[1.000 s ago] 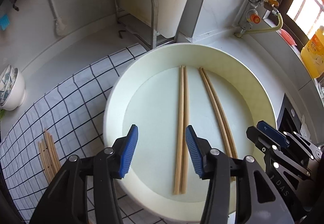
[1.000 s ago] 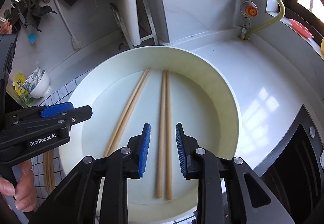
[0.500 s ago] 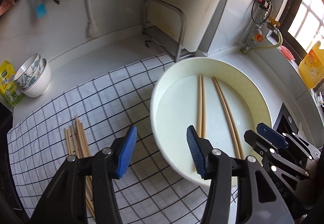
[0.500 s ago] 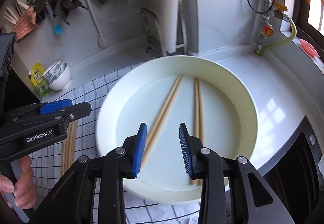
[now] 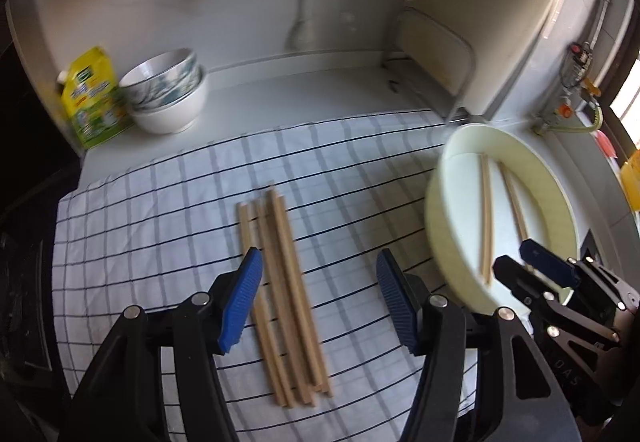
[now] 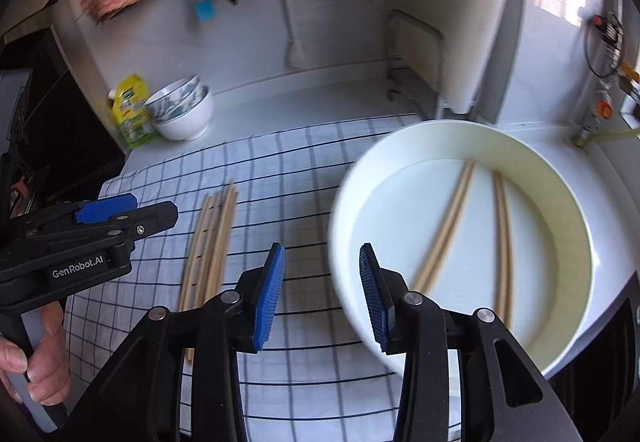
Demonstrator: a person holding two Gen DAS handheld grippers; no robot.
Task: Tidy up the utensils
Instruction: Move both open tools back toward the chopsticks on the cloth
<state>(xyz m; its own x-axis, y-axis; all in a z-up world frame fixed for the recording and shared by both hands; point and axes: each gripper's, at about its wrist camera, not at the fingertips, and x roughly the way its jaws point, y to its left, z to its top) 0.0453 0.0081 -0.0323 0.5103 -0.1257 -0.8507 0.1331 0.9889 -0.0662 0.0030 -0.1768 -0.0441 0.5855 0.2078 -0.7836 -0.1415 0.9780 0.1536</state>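
Observation:
Several wooden chopsticks (image 5: pixel 282 294) lie side by side on a white checked cloth (image 5: pixel 160 226); they also show in the right wrist view (image 6: pixel 212 242). A round cream basin (image 5: pixel 436 218) at the right holds two pairs of chopsticks (image 6: pixel 444 234). My left gripper (image 5: pixel 318 300) is open and empty, just above the near ends of the loose chopsticks. My right gripper (image 6: pixel 322 292) is open and empty, over the cloth at the basin's (image 6: pixel 340 202) left rim.
Stacked bowls (image 5: pixel 168 94) and a yellow-green pouch (image 5: pixel 94 98) stand at the back left. A metal rack with a white board (image 5: pixel 436 54) stands behind the basin. A gas valve and hose (image 6: pixel 600 110) sit at the right wall. A black stove edge (image 6: pixel 624 342) lies at the right.
Both grippers have swung left, away from the basin and over the cloth. The left gripper now hovers over the loose chopsticks. Both stay open and empty.

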